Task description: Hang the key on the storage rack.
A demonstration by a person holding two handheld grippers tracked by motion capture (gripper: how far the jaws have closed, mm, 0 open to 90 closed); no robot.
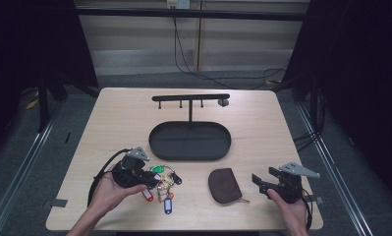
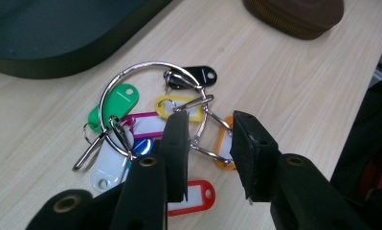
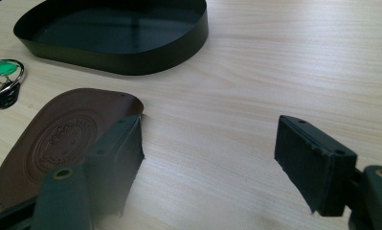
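Note:
A bunch of coloured key tags on a large metal ring (image 2: 146, 64) lies on the table, near the front left (image 1: 165, 181). My left gripper (image 2: 210, 125) is open just above it, its jaws either side of a thin wire loop and the orange tag (image 2: 224, 145). In the high view the left gripper (image 1: 153, 181) touches the bunch's left side. A brown leather pouch (image 1: 224, 185) lies right of the keys. My right gripper (image 1: 260, 180) stands open beside the pouch (image 3: 54, 139), with bare table between its jaws (image 3: 210, 139).
A black oval tray (image 1: 190, 153) with an upright hook rack (image 1: 190, 98) stands mid-table; its wall (image 3: 131, 62) lies beyond the pouch. The tags include green (image 2: 119, 100), black (image 2: 201, 74), yellow (image 2: 191, 113), red (image 2: 194, 197) and white (image 2: 105, 168).

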